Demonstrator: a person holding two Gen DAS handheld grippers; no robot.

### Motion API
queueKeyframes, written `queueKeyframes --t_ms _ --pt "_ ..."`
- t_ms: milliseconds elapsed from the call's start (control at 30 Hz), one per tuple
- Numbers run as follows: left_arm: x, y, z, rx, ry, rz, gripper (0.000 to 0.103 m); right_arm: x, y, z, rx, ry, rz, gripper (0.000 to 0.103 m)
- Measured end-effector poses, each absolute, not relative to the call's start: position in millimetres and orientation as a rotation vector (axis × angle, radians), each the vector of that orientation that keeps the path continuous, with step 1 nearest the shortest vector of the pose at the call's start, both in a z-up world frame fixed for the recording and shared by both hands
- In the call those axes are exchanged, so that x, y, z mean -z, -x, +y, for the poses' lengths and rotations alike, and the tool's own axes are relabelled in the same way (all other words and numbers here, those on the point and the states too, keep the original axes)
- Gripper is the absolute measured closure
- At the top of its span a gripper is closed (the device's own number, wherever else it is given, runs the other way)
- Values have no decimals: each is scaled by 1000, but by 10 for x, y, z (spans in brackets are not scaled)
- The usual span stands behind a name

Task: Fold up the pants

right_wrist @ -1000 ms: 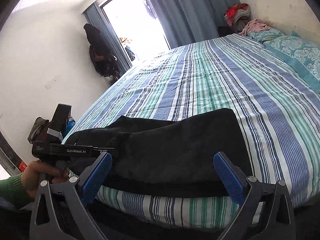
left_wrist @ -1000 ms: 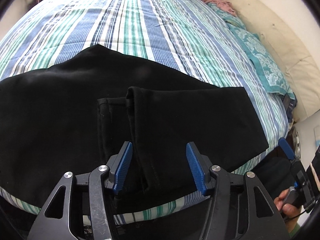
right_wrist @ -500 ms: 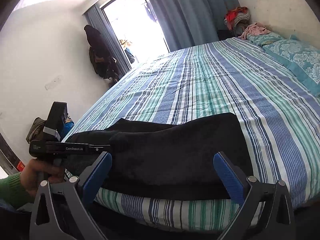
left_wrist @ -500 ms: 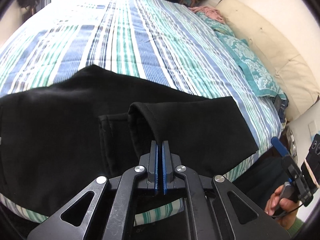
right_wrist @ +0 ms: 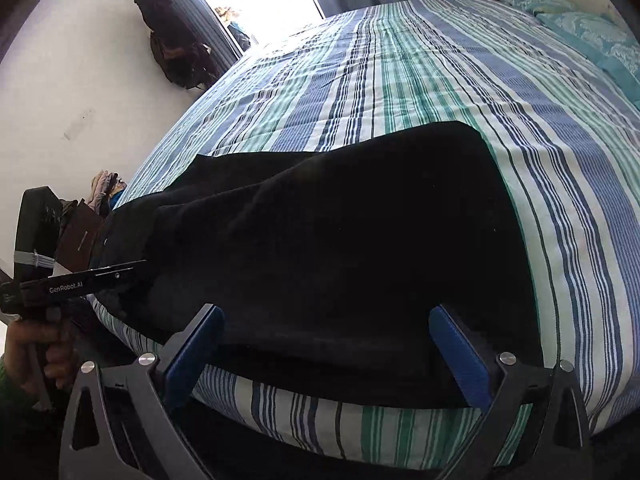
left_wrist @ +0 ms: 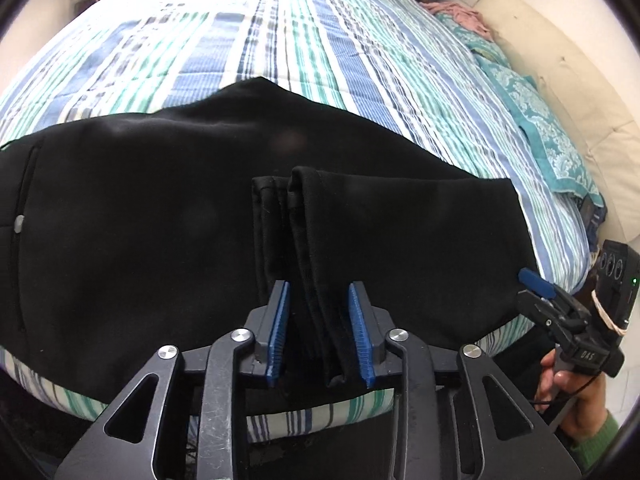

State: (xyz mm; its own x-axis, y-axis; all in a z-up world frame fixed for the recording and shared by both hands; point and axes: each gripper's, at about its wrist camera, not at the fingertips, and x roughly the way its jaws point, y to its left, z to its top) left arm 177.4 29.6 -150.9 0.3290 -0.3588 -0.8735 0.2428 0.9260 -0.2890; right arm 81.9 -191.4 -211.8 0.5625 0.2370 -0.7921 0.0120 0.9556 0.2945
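The black fabric pants [left_wrist: 160,220] lie spread along the near edge of the bed with the blue, green and white striped cover [left_wrist: 320,40], right ahead of both grippers. The hemmed leg ends [left_wrist: 296,216] are doubled back on top of the dark cloth and run straight down between the blue pads of the left gripper [left_wrist: 319,332]. Its jaws are opening, standing partly apart; the leg fabric sits in the gap, close by the right pad, and the pads are not pressing on it. A small pale button [left_wrist: 18,223] shows far off to that gripper's left.

Over on the other side, the right gripper [right_wrist: 326,354] hangs at the bed's edge with its jaws spread wide, the folded end of the pants [right_wrist: 340,248] lying just ahead between the two blue pads, nothing gripped. To its left, a hand [right_wrist: 36,352] in a green sleeve holds the left gripper's black handle.

Beyond the pants the striped cover runs away to a teal patterned pillow [left_wrist: 548,140] on the right, with a cream padded headboard [left_wrist: 560,64] behind it.
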Motion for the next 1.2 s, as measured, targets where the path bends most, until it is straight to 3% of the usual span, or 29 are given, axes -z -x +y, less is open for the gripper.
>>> queueKeyframes --t_ms 33,100,233,433,533,600,767,867,1067,1200 --pt "1424 -1749 342 369 114 1139 49 2078 -818 -1900 -137 -284 970 1" --pt "1238 -1686 386 357 122 1061 36 1948 -765 -1914 -125 -306 929 1" --pt "1008 -1685 189 447 105 958 23 1608 -814 -1984 -107 -285 830 0" --pt "1301 -1874 -375 534 -40 992 22 1666 -1465 -2283 -31 -207 950 0" --pt "1688 -1962 -452 499 -77 1106 25 2116 -1720 -2400 -1 -214 1124 0" --pt "1718 -1892 -475 506 -110 1074 24 2389 -1760 -2408 36 -163 1209 0" --pt "1519 -1769 -423 526 -91 1072 24 2006 -1455 -2375 38 -180 1079 0" --pt "1495 -1680 -233 512 -14 1054 17 1738 -1052 -2329 35 -191 986 0" --pt "1695 -1691 -168 500 -9 1090 17 2291 -740 -2249 105 -185 1100 0" --pt "1502 -1722 -41 498 66 1078 17 1982 -699 -2414 144 -281 992 0"
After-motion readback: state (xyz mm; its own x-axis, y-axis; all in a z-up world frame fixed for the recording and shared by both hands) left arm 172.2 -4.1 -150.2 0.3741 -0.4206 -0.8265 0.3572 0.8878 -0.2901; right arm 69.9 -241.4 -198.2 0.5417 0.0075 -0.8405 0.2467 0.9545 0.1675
